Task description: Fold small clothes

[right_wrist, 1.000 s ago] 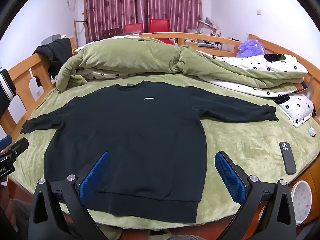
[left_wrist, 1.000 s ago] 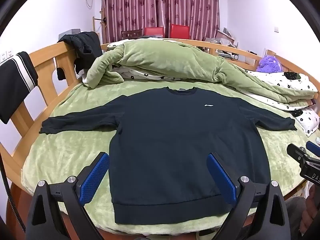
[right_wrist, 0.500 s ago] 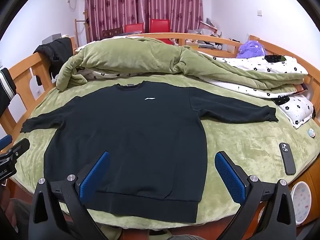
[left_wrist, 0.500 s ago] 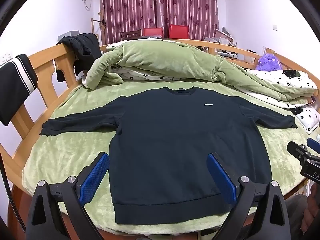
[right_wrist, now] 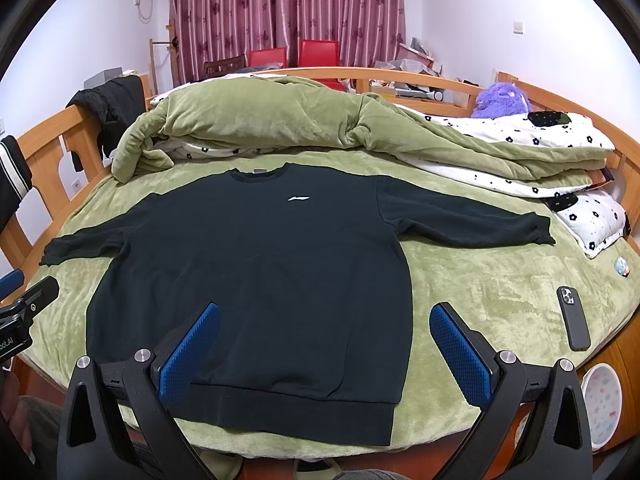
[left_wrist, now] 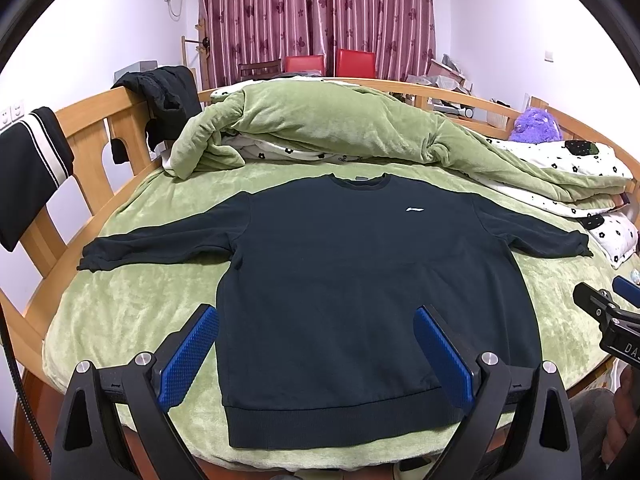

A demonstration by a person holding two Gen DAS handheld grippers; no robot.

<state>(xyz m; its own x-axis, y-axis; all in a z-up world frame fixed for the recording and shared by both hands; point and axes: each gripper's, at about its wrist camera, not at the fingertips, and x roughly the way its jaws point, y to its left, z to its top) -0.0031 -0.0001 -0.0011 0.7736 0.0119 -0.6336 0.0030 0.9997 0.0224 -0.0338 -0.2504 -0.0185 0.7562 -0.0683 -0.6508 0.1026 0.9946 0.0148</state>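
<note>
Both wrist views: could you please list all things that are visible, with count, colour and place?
sweatshirt: one, black, spread flat on the bed, sleeves out
bed cover: one, green, under the sweatshirt
quilt: one, green, bunched behind the collar
phone: one, dark, on the cover near the right edge
plush toy: one, purple, far right
chairs: two, red, by the curtain
left hand-held gripper: one, blue pads, open, above the hem
right hand-held gripper: one, blue pads, open, above the hem

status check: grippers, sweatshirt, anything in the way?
Left gripper open, empty, over the hem. Right gripper open, empty. Black sweatshirt flat, front up, sleeves out, unfolded. Phone on bed right of it, apart.
</note>
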